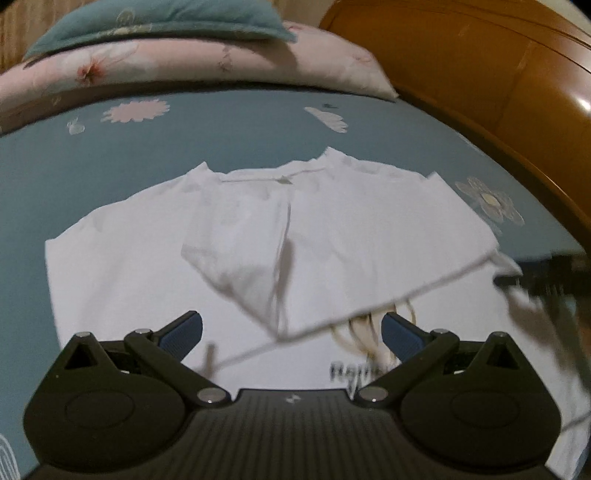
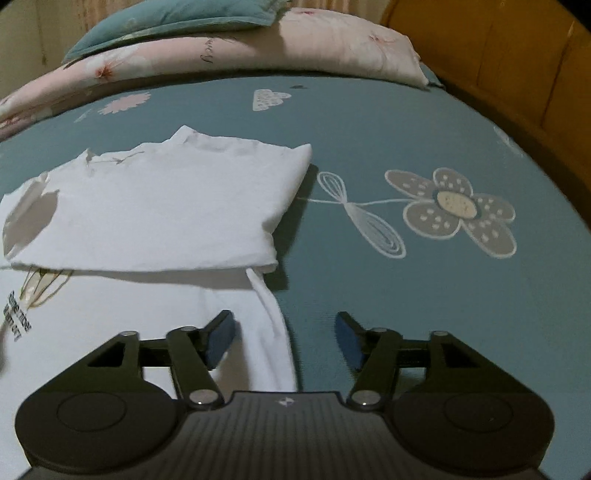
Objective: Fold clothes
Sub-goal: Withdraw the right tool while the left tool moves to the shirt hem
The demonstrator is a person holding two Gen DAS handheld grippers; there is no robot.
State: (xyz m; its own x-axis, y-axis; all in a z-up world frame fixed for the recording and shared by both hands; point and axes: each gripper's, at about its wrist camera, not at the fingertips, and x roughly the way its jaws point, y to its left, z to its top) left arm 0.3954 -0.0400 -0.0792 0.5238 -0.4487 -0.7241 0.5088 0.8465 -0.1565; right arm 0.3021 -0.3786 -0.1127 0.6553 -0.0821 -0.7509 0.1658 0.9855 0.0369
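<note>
Both grippers hang low over the bed, and neither has hold of anything. On the left gripper (image 1: 291, 336) the blue-padded fingers (image 1: 183, 334) stand wide apart above the white T-shirt (image 1: 147, 266), with nothing but cloth lying flat beneath the gap. Over on the right gripper (image 2: 286, 339) the jaws are just as widely spread; its left pad sits over the shirt's edge and its right pad over the bare teal bedsheet (image 2: 406, 314).

That T-shirt (image 2: 166, 206) is spread on the bedsheet (image 1: 37, 184), partly folded: its upper portion, collar end away from the grippers, lies doubled over the lower body, and both sleeves look tucked inward toward the middle. Black lettering and part of a printed design (image 1: 354, 369) peek out from under the folded edge. From the left wrist view, the right-hand corner of the fold is blurred, so I can't tell how it lies.

Beside the shirt a grey flower print (image 2: 458, 210) decorates the sheet. Farther back lies a pink floral quilt (image 2: 258, 48) with a teal pillow (image 2: 173, 18) on top, and a wooden headboard (image 1: 480, 74) curves along the right.
</note>
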